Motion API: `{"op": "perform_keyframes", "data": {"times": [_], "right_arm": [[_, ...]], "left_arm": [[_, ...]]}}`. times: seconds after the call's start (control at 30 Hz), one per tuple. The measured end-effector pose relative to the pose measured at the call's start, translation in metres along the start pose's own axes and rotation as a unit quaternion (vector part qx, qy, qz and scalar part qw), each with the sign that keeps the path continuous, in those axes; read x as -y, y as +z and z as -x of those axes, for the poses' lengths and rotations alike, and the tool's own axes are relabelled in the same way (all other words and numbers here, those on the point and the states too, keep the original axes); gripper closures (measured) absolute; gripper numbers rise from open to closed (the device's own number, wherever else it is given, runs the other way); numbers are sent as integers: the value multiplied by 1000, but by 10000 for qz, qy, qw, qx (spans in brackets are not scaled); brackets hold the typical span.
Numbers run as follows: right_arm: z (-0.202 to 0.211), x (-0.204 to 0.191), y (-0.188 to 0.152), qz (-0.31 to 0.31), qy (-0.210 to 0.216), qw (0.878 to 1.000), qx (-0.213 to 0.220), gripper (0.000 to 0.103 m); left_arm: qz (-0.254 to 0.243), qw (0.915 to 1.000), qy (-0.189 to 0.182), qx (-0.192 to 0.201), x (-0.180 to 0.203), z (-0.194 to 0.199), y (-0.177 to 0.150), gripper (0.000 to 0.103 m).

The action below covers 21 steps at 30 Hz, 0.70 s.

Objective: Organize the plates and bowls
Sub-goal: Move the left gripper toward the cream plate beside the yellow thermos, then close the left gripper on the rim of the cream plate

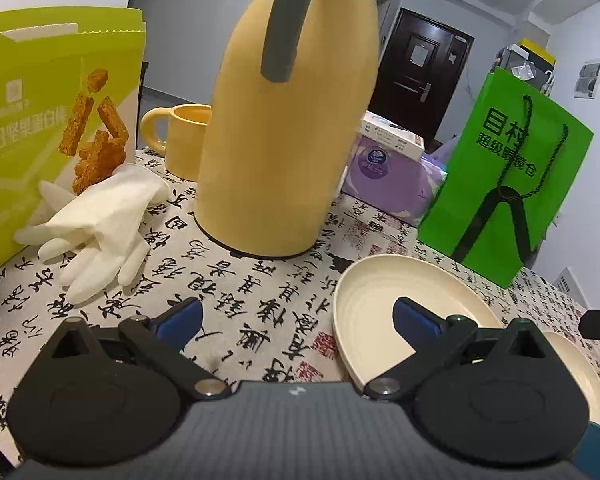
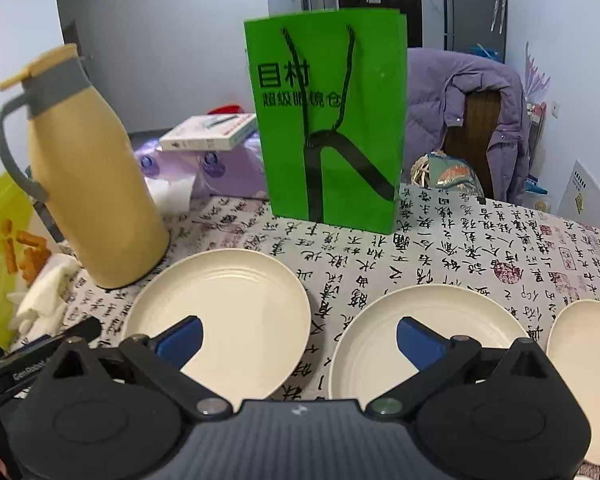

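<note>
Left tool point(image 1: 298, 320): jaws spread wide, nothing between them, held above the tabletop point(image 1: 236, 304). Its right finger point(image 1: 414, 316) overlaps the near part of a cream plate point(image 1: 380, 292); contact cannot be judged.

Right tool point(image 2: 299, 336): jaws likewise spread wide and empty. Its left finger point(image 2: 182, 340) sits over the left plate point(image 2: 236, 300), its right finger point(image 2: 418, 344) over the middle plate point(image 2: 420, 320). Whether either touches cannot be told.

Three cream dishes lie in a row along the near edge of the tabletop in the right wrist view: the left plate, the middle plate, and a third dish point(image 2: 588, 344) cut off at the right, whether plate or bowl cannot be told. All sit upright, apart from one another, on a cloth point(image 2: 480, 248) printed with black calligraphy.

Further back, a yellow jug point(image 1: 284, 140) with a grey handle stands just behind the left plate. White gloves point(image 1: 100, 224) lie towards the left edge, resting against a lime snack box point(image 1: 40, 120). A yellow mug point(image 1: 184, 140) stands behind the jug.

A green bag point(image 2: 332, 120) stands upright near the far edge, behind the gap between the left and middle plates. Purple tissue packs point(image 1: 388, 176) with a white box point(image 1: 392, 136) on top lie between jug and bag.

Beyond the far edge, a purple coat point(image 2: 468, 96) hangs over a chair point(image 2: 476, 120).
</note>
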State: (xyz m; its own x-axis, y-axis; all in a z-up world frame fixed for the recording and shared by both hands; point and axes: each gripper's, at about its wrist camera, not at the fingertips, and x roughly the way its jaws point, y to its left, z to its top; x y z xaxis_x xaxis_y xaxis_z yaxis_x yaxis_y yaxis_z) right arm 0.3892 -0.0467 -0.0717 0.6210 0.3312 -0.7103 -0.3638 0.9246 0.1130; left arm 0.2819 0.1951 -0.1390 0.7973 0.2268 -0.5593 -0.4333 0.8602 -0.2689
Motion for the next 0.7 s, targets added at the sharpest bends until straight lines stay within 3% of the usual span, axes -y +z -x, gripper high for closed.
{"op": "perform_keyframes", "data": {"times": [0.33, 0.47, 0.53, 0.6, 0.7], "right_arm": [[-39, 5, 9, 162, -93, 9996, -204, 0], [-49, 4, 13, 266, -73, 9992, -306, 6], [-54, 3, 15, 336, -107, 9987, -373, 7], [-58, 4, 15, 383, -49, 9984, -408, 15], [-67, 5, 14, 376, 65, 9979, -521, 33]], "left_arm": [[149, 9996, -187, -147, -3, -8, 0, 1], [82, 9996, -194, -161, -1, -10, -2, 6], [9, 9996, -201, -185, 1, -12, -3, 14], [-32, 9993, -288, -228, 2, -14, -3, 26], [-29, 9985, -453, -306, 3, -16, -4, 32]]}}
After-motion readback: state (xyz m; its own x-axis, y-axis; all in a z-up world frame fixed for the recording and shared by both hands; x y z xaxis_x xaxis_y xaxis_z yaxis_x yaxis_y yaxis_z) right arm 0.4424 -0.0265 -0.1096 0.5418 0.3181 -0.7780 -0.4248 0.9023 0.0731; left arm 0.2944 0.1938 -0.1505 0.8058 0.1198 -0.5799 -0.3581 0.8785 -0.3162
